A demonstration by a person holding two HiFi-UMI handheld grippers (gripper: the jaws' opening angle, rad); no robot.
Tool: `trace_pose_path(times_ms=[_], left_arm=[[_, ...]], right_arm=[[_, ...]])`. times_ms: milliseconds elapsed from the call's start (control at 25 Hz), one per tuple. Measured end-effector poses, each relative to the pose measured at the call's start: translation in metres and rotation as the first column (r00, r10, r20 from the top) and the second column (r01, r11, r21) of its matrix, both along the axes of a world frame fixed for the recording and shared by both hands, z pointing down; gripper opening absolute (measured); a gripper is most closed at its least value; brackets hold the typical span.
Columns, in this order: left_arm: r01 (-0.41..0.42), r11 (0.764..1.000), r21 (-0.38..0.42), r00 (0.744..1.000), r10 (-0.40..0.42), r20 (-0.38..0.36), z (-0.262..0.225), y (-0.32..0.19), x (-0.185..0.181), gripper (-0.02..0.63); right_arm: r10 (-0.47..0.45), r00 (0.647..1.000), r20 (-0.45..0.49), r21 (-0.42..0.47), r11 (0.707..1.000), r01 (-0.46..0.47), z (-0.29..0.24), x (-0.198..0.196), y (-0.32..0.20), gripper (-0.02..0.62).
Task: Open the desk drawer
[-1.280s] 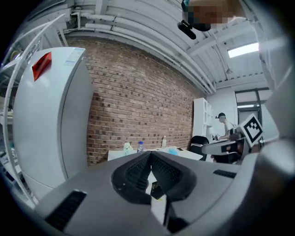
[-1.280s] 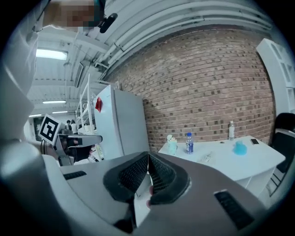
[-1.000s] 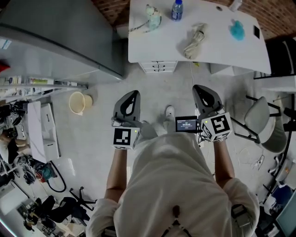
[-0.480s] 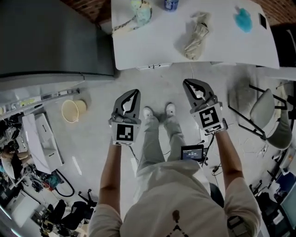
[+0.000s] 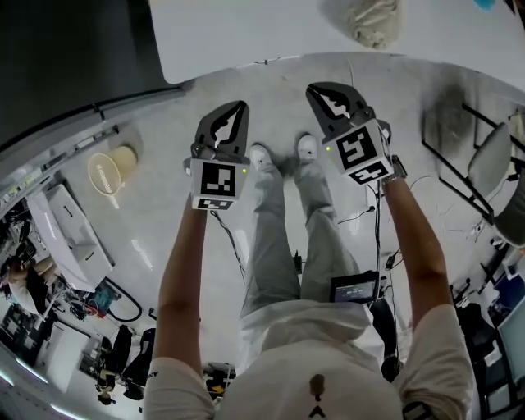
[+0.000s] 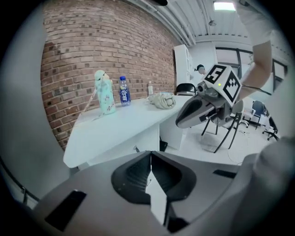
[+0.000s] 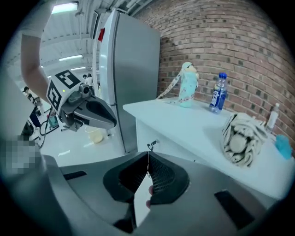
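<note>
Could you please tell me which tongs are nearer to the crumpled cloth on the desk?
Right. The right tongs, shut, hang just short of the desk edge, below the cloth in the head view; the left tongs, also shut, are further off to its left.

Beige top (image 5: 316,353), grey trousers (image 5: 271,238), white shoes (image 5: 308,148)

Seen from above, a crumpled cloth (image 5: 373,20) lies at 1 o'clock. A chair (image 5: 484,164) stands at 3 o'clock, a beige bucket (image 5: 102,172) lies at 9 o'clock, and a small screen (image 5: 354,288) sits at 5 o'clock. From lower down, a grey fridge (image 7: 129,69) stands at 11 o'clock. A teal toy (image 7: 187,85) and a bottle (image 7: 218,98) stand side by side at 2 o'clock, before a brick wall (image 7: 239,41).
</note>
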State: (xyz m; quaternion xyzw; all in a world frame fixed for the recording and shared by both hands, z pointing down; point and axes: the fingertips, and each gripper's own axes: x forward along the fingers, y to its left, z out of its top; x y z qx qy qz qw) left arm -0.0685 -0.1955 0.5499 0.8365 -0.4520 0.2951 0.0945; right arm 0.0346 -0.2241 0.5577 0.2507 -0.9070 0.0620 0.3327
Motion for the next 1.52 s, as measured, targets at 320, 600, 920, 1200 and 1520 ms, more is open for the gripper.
trace_pose_path(times_ms=[320,600,920,1200,1520], left_arm=[[-0.027,0.999,-0.039,0.999,0.029,0.038,0.088,-0.031,-0.001,0.008],[-0.101,0.995,-0.005,0.989,0.101,0.110,0.130,-0.052,-0.001,0.009],[-0.220,0.975,0.015,0.947,0.211,0.241,0.149,-0.084,0.005,0.011],[-0.340,0.941,0.007,0.863,0.309,0.400,0.151,-0.110,0.004,0.109],[-0.413,0.910,-0.046,0.775,0.377,0.507,0.166,-0.122,0.006,0.130]], right_arm=[[-0.026,0.996,-0.086,0.009,1.000,0.027,0.080,-0.005,-0.043,0.027],[-0.073,0.987,-0.144,0.057,0.995,0.082,0.127,-0.035,-0.057,0.028],[-0.206,0.935,-0.290,0.186,0.946,0.266,0.144,-0.065,-0.067,0.028],[-0.255,0.843,-0.473,0.316,0.844,0.433,0.147,-0.080,-0.088,0.031],[-0.301,0.773,-0.559,0.254,0.825,0.505,0.165,-0.084,-0.093,0.114]])
